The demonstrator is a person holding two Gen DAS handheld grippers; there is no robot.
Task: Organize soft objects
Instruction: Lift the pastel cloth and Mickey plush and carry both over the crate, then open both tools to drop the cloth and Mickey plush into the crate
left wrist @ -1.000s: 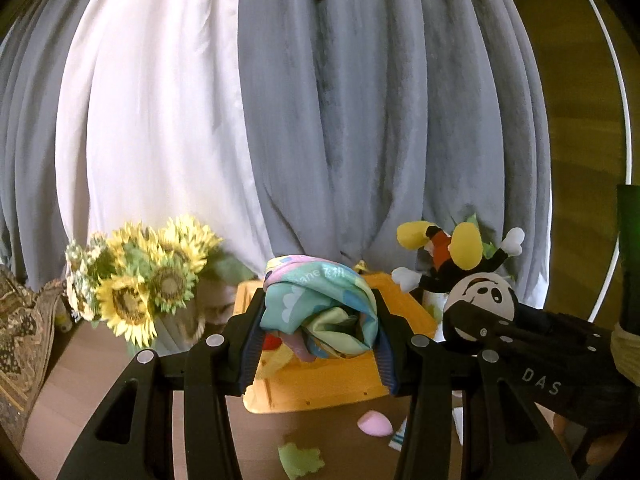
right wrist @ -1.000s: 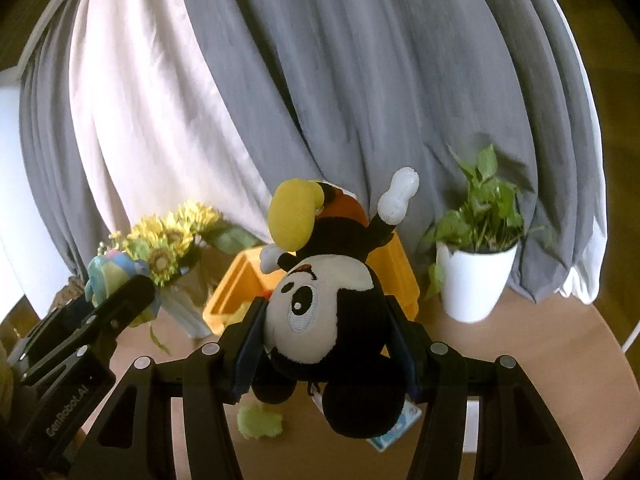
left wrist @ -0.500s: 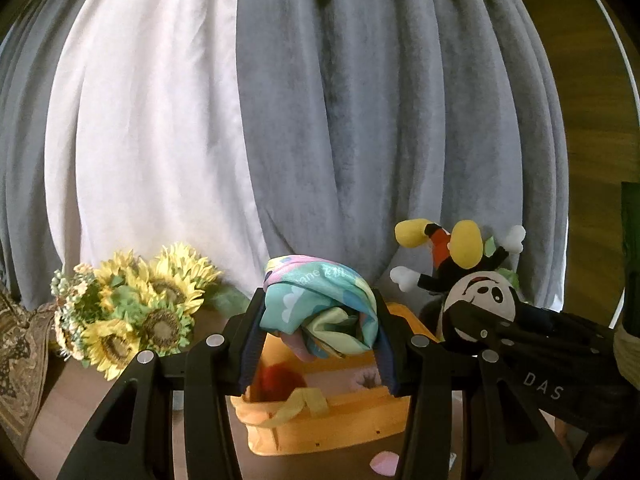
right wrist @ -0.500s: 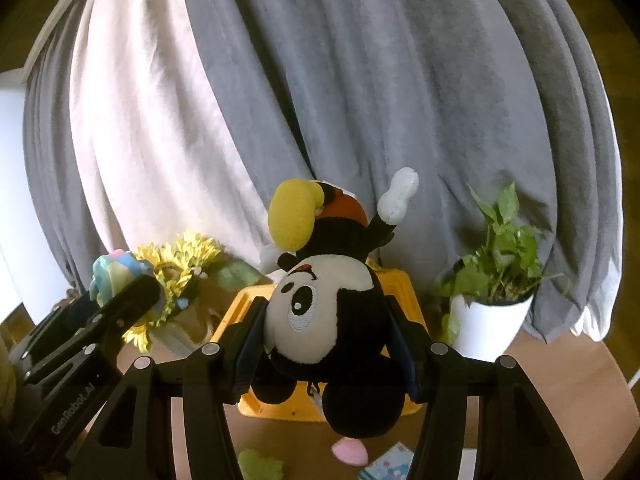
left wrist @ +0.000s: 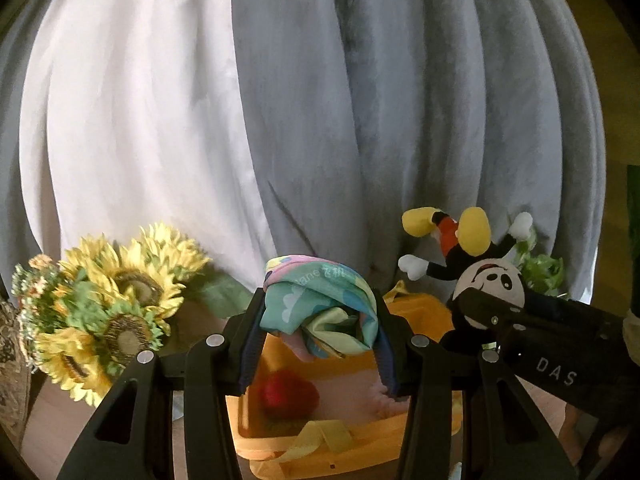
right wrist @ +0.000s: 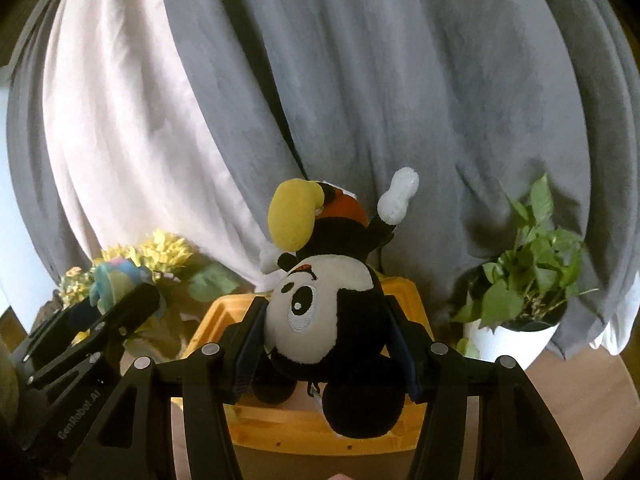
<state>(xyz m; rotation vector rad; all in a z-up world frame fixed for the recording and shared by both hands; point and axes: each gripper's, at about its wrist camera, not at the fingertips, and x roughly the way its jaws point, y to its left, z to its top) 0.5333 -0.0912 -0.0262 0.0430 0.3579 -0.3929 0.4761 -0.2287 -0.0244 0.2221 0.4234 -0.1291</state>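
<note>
— What did each tool carry?
— The left gripper (left wrist: 318, 334) clamped a bunched pastel printed cloth (left wrist: 320, 306) above the orange plastic bin (left wrist: 360, 436); the right gripper (right wrist: 326, 338), marked "DAS", squeezed an upside-down black-and-white plush mouse (right wrist: 324, 312).
— Other writing?
— "GenRobot.AI" on the left tool.

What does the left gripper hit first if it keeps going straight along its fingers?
Probably the orange bin: the left gripper, shut on the bundled cloth, points slightly down toward its open top. Beyond that, the grey curtain. Depth is unclear.
</note>
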